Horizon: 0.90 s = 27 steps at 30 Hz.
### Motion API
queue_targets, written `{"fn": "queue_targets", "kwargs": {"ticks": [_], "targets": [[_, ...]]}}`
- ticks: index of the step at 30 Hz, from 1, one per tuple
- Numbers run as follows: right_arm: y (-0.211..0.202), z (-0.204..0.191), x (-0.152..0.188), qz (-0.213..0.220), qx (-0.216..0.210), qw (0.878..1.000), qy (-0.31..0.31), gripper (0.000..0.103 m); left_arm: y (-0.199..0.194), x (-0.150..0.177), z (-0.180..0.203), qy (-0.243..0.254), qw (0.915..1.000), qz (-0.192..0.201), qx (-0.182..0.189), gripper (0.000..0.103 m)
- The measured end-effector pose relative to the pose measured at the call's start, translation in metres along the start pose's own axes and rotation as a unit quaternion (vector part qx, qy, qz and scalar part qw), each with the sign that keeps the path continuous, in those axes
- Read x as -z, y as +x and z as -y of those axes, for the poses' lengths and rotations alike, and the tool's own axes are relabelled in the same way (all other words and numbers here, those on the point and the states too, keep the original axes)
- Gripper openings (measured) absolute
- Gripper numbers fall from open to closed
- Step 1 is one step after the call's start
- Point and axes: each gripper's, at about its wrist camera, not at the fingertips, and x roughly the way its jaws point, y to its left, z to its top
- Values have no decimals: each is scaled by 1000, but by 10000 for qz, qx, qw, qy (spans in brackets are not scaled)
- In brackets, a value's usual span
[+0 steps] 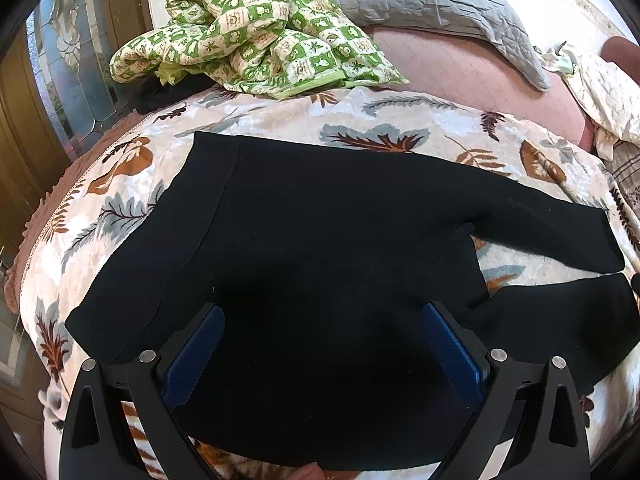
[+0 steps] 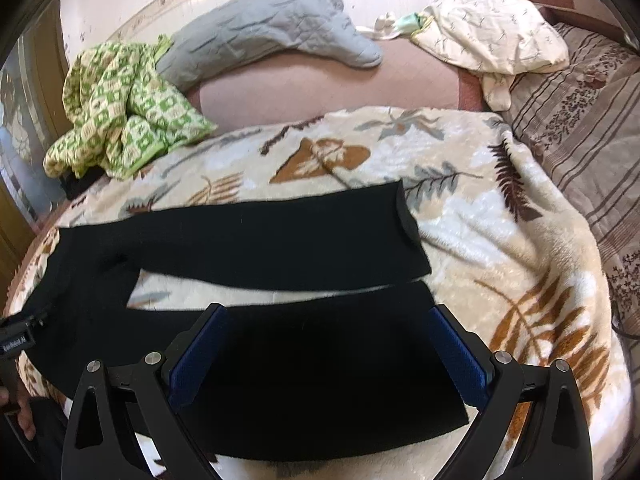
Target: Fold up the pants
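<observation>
On the bed's leaf-print blanket (image 1: pixel 384 120) — black pants (image 1: pixel 320 240) lay flat, legs parted | left claw (image 1: pixel 322 320) wide over the seat | right claw (image 2: pixel 326 322) wide over the near leg.

Matt black knit-cloth pants (image 1: pixel 320 248) lie on a plush, slightly shiny leaf-print fleece blanket (image 2: pixel 500 240). Beyond the blanket, a crumpled green-checked cotton cloth (image 1: pixel 248 32) and grey quilted fabric (image 2: pixel 260 32).
</observation>
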Motion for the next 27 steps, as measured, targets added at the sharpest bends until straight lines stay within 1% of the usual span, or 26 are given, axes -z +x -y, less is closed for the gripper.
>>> {"fn": "queue_targets", "kwargs": {"ticks": [4,15,18,23,26,27], "targets": [[-4,3,-3,162,-9,9999,48,100,2,-1,0,5,10000,-36,-20,99],[0,2,-3,210,26,9998,-3,100,5,-3,0,4,10000,-85,20,99],[-1,4,-3,290,11,9996,34,100,6,-4,-1,-7,10000,-85,39,99],[-3,4,-4,507,16,9987,-43,100,5,-4,-3,-50,9999,-94,111,99],[-2,1,-5,531,128,9984,-136,99,2,-3,-5,-107,9997,-68,194,99],[-6,0,-6,580,108,9982,-135,99,0,-3,-6,-128,9996,-52,237,99]]}}
